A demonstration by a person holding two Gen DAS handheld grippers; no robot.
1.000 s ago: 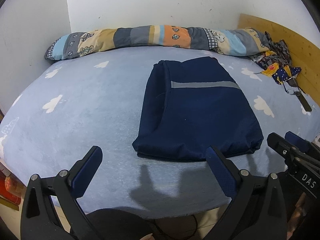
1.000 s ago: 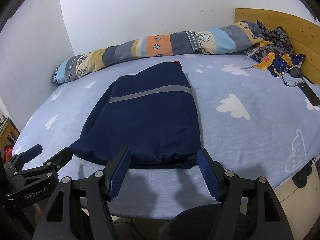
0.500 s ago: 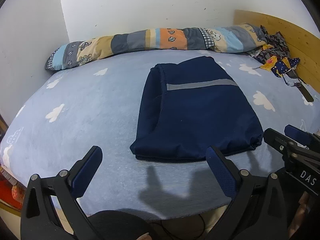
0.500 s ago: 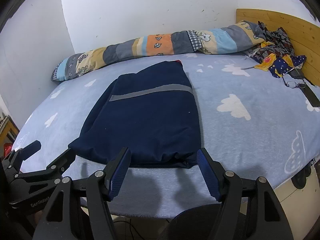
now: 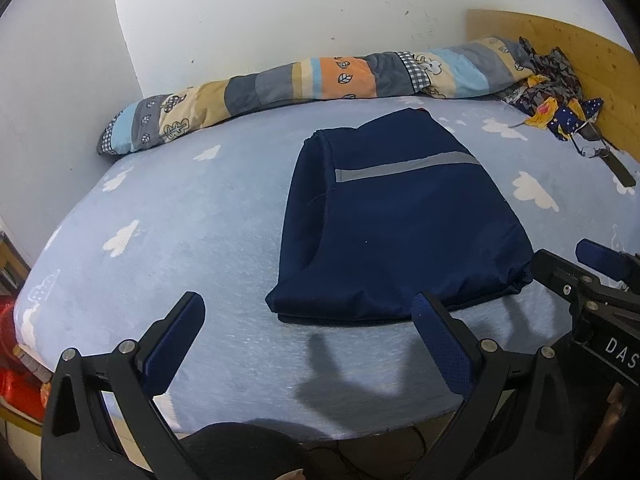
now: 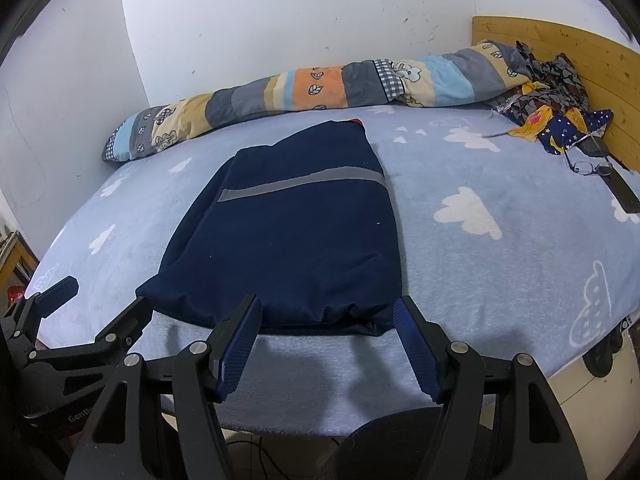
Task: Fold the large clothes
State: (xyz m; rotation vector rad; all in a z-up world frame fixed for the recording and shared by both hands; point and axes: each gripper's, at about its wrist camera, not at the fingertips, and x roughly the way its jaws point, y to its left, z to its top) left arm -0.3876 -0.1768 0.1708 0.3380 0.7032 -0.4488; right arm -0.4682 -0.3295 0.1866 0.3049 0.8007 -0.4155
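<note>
A navy garment (image 5: 400,232) with a grey reflective stripe lies folded into a flat rectangle on the light-blue bed sheet (image 5: 192,240); in the right wrist view the garment (image 6: 288,236) sits just beyond the fingers. My left gripper (image 5: 308,308) hovers open above the bed's near edge, in front of the garment's left corner, nothing between its blue pads. My right gripper (image 6: 328,312) is open too, its fingertips at the garment's near hem without pressing it. Each gripper shows in the other's view: the right gripper (image 5: 592,280) at the right edge, the left gripper (image 6: 72,320) at the left edge.
A rolled patchwork quilt (image 6: 304,92) runs along the white wall at the far side. Crumpled patterned clothes (image 6: 556,116), eyeglasses (image 6: 592,167) and a dark flat object (image 6: 622,192) lie by the wooden headboard (image 6: 580,56) at the far right. A red object (image 5: 16,360) sits below the bed's left edge.
The left wrist view has rolled slightly, tilting the bed and garment in the picture. The right gripper and the garment have stayed put.
</note>
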